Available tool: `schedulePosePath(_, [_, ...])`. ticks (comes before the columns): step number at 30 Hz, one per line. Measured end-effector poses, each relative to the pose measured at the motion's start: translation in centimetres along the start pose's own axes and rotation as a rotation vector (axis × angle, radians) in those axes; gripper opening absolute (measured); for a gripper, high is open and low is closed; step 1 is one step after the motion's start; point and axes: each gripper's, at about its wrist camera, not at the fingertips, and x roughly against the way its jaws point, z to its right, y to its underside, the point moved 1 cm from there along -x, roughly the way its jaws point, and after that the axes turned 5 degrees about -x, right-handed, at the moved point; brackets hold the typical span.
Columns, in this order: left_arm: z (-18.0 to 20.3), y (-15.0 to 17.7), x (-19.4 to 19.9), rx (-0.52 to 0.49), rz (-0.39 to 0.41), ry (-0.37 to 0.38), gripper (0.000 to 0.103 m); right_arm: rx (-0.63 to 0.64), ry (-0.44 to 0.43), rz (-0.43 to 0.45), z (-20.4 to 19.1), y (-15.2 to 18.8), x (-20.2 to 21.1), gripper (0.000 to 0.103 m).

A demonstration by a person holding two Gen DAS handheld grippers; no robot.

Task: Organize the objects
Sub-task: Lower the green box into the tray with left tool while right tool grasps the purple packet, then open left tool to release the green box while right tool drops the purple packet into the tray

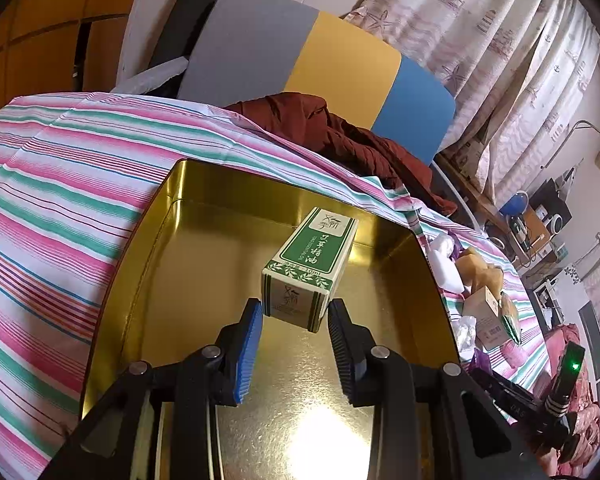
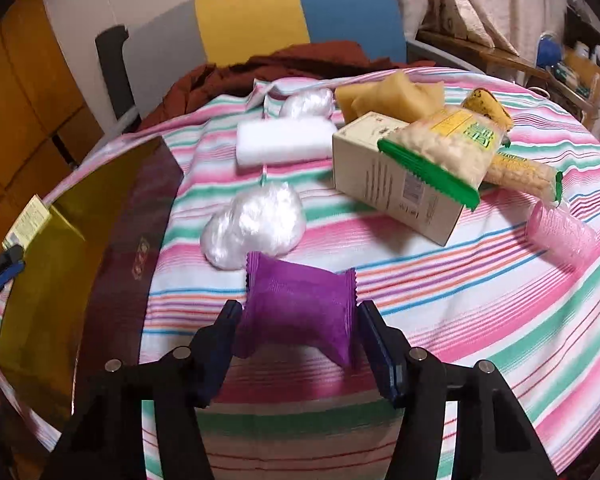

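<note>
The left gripper (image 1: 294, 326) holds the green box (image 1: 310, 270), clamped by its near end, over the gold tin (image 1: 148, 240) — lower it flat. The right gripper (image 2: 298, 330) brackets the purple packet (image 2: 298, 306) on the striped cloth (image 2: 480, 300); whether its pads press I cannot tell — squeeze mid-packet.

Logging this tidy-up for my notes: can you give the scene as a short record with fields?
Surface: striped pink, green and white tablecloth
Container: open gold metal tin
Left gripper: shut on green-and-white cardboard box, above the tin
Right gripper: appears shut on crinkled purple plastic packet
Still loose: cream cardboard carton, green-edged snack bag
</note>
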Motion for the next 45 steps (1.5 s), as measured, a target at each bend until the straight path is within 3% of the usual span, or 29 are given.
schedulePosePath(7, [-0.9, -0.4, -0.3, 0.016, -0.006, -0.027, 0.034, 0.045, -0.069, 0.07, -2.8, -1.9, 2.5, 0.051])
schedulePosePath(13, [-2.0, -1.3, -1.4, 0.033, -0.037, -0.085, 0.034, 0.11, -0.243, 0.062, -9.6, -4.4, 2.8, 0.053])
schedulePosePath(20, [-2.8, -3.0, -1.5, 0.072, -0.044, -0.126, 0.037, 0.185, -0.354, -0.05, -18.6, -5.9, -1.8, 0.062])
schedulePosePath(23, [-3.2, -3.3, 0.1, 0.1, -0.002, -0.156, 0.043, 0.176, -0.379, -0.016, -20.3, -6.1, -1.2, 0.072])
schedulePosePath(26, [-3.3, -3.2, 1.6, 0.108, 0.044, -0.184, 0.047, 0.166, -0.411, 0.056, -20.1, -6.1, 0.9, 0.084])
schedulePosePath(33, [-1.7, -1.6, 1.8, 0.109, 0.041, -0.141, 0.048, 0.086, -0.349, 0.14, -14.8, -5.4, 3.9, 0.089])
schedulePosePath(39, [1.7, 0.3, 0.6, 0.049, -0.014, -0.043, 0.048, -0.006, -0.264, 0.102, -8.8, -3.9, 3.7, 0.09])
schedulePosePath(45, [5.4, 1.9, 0.0, -0.016, -0.067, 0.058, 0.061, -0.072, -0.195, 0.054, -4.1, -1.7, 3.0, 0.09])
